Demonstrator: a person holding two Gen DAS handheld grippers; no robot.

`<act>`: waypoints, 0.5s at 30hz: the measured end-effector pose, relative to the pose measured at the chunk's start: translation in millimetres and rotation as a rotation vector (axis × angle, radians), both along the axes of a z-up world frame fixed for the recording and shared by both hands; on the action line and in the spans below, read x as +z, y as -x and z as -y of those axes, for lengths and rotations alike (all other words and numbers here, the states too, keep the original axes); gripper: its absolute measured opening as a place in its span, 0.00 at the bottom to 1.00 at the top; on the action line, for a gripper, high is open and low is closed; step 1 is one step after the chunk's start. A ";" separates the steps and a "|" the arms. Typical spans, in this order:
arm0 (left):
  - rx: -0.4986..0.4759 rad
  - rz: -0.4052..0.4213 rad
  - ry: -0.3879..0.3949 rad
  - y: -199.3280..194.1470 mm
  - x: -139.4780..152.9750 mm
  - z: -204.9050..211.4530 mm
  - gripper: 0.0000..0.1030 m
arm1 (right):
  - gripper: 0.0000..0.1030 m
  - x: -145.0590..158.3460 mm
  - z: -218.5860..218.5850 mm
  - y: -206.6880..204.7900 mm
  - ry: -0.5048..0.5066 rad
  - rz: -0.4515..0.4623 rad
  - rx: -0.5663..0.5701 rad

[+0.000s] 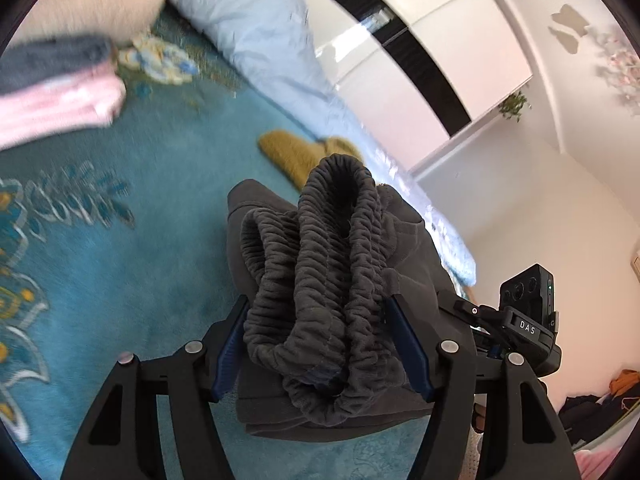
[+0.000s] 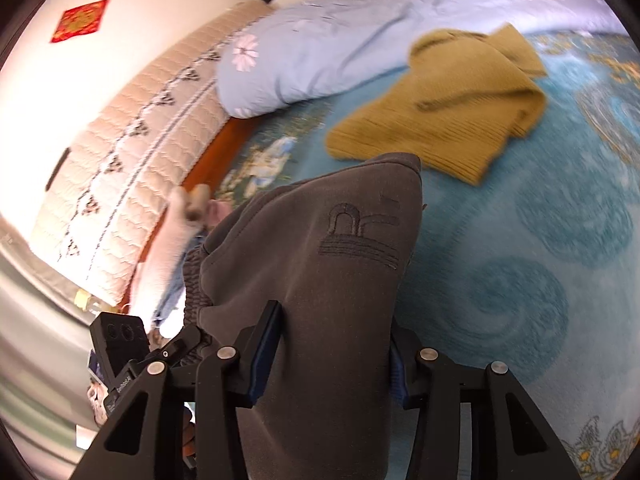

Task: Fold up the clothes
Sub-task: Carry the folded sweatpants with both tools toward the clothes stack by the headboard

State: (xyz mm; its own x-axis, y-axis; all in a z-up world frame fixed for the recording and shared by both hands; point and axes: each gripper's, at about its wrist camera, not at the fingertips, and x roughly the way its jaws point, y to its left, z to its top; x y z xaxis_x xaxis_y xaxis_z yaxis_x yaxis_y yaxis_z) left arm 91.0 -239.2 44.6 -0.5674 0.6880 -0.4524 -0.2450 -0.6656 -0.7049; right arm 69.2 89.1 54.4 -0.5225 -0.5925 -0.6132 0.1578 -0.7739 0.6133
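Grey pants (image 1: 320, 280) are sitting right up close in both views, bunched between the fingers of each gripper. On the left wrist view, the left gripper (image 1: 320, 344) is pinching the wrinkly stretchy waist of the pants, and the cloth is filling the gap between its blue pads (image 1: 408, 344). On the right wrist view, the right gripper (image 2: 332, 356) is pinching a smooth part of the pants with a stitched mark on it. Both are holding the pants up over a blue-green blanket (image 2: 520, 280). At 1 o'clock from the pants in the right view, a yellow sweater (image 2: 448, 112) is lying on the blanket. At 11 o'clock, a light blue pillow (image 2: 320, 48) is resting. In the left view, folded pink and grey clothes (image 1: 60, 88) are sitting at 10 o'clock.
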 end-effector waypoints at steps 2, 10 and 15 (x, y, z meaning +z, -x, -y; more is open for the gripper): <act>0.029 -0.036 -0.003 -4.0 11.9 8.5 0.66 | 0.48 13.6 12.1 1.9 0.002 -0.038 0.033; 0.184 -0.175 0.083 -7.9 79.7 77.5 0.66 | 0.48 79.2 101.8 44.7 0.025 -0.163 0.210; 0.327 -0.219 0.154 -4.1 124.3 143.9 0.66 | 0.48 121.5 193.5 91.8 0.025 -0.236 0.354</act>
State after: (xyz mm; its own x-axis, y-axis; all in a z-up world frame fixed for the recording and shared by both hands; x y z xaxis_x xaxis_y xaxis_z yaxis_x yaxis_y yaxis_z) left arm 95.1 -383.1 168.9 -0.8388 0.3895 -0.3804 -0.1365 -0.8269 -0.5456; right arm -22.6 -104.4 176.0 -0.4084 -0.7735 -0.4846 0.5494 -0.6323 0.5462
